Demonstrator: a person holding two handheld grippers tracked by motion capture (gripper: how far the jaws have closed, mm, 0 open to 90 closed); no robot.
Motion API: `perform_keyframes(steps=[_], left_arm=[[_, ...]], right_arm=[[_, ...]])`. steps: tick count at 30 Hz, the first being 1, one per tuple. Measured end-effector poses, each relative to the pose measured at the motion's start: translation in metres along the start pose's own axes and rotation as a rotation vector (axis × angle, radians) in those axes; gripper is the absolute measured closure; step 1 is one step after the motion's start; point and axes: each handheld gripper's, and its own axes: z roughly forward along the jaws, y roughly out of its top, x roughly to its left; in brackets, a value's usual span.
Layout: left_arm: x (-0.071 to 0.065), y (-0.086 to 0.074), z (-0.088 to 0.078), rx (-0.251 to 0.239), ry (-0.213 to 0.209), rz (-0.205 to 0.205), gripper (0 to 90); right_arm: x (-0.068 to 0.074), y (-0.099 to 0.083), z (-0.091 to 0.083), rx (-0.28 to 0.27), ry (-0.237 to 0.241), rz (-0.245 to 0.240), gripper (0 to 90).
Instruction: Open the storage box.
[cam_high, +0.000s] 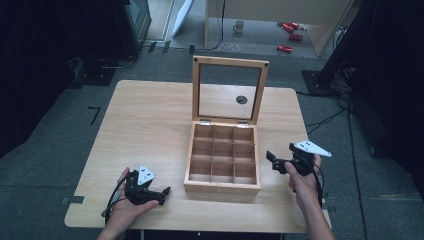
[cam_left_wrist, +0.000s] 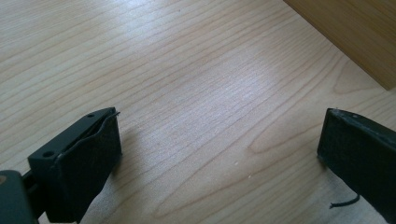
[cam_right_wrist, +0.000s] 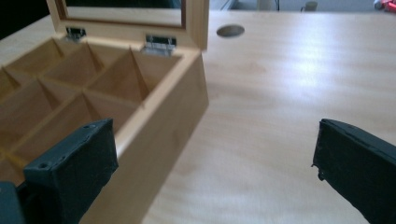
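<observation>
**Pale wood, an open box, and two idle grippers**

Pale wood grain ran under everything: the table (cam_high: 150, 125) was bare apart from the box (cam_high: 222, 186), which sat a little right of centre, near the person's edge. Nearest to me, the left gripper (cam_high: 159, 192) lay low on the tabletop beside the box's front left corner, its jaws wide apart with nothing between them. The right gripper (cam_high: 273, 159) hovered just beside the box's right wall, jaws equally spread and empty. Beyond them the box's nine compartments (cam_right_wrist: 112, 79) stood empty, and its lid (cam_high: 229, 90), a wooden frame round a clear pane, stood upright on two metal hinges (cam_right_wrist: 160, 43) at the back.

If closing the lid was the step in hand, I judged it best done by bringing one gripper up behind the frame's top rail and easing it forward, while the other steadied the box's side so it would not slide.

Farther off, a round hole (cam_high: 241, 99) pierced the table, and a mug (cam_high: 239, 26) and red cans (cam_high: 291, 30) sat on the floor. I could read no writing or brand anywhere.
</observation>
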Motion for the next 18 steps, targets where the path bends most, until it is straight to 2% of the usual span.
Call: perform_keyframes(steps=[2,3,4,6,9,10,11,12,13,15,17,18], left_arm=[[0.000,0.000,0.000,0.000,0.000,0.000,0.0],[0.000,0.000,0.000,0.000,0.000,0.000,0.0],[0.000,0.000,0.000,0.000,0.000,0.000,0.0],[0.000,0.000,0.000,0.000,0.001,-0.001,0.0],[0.000,0.000,0.000,0.000,0.002,-0.002,0.0],[0.000,0.000,0.000,0.000,0.002,-0.003,0.0],[0.000,0.000,0.000,0.000,0.002,-0.003,0.0],[0.000,0.000,0.000,0.001,0.002,-0.003,0.0],[0.000,0.000,0.000,0.000,0.003,-0.003,0.0],[0.000,0.000,0.000,0.000,0.003,-0.003,0.0],[0.000,0.000,0.000,0.000,0.003,-0.003,0.0],[0.000,0.000,0.000,0.000,0.002,-0.003,0.0]], right_arm=[[-0.004,-0.018,-0.006,0.031,-0.010,0.010,0.0],[-0.004,-0.018,-0.006,0.031,-0.010,0.010,0.0],[-0.005,-0.029,-0.009,0.052,-0.016,0.016,0.0],[-0.006,-0.033,-0.011,0.061,-0.018,0.018,0.0],[-0.006,-0.049,-0.020,0.096,-0.029,0.028,0.0],[-0.006,-0.059,-0.025,0.126,-0.048,0.038,0.0],[-0.006,-0.059,-0.025,0.126,-0.048,0.038,0.0],[-0.006,-0.067,-0.029,0.161,-0.079,0.029,0.0],[-0.006,-0.067,-0.029,0.161,-0.079,0.029,0.0],[-0.006,-0.076,-0.034,0.202,-0.124,0.020,0.0],[-0.006,-0.078,-0.035,0.208,-0.132,0.018,0.0],[-0.006,-0.084,-0.038,0.233,-0.166,-0.012,0.0]])
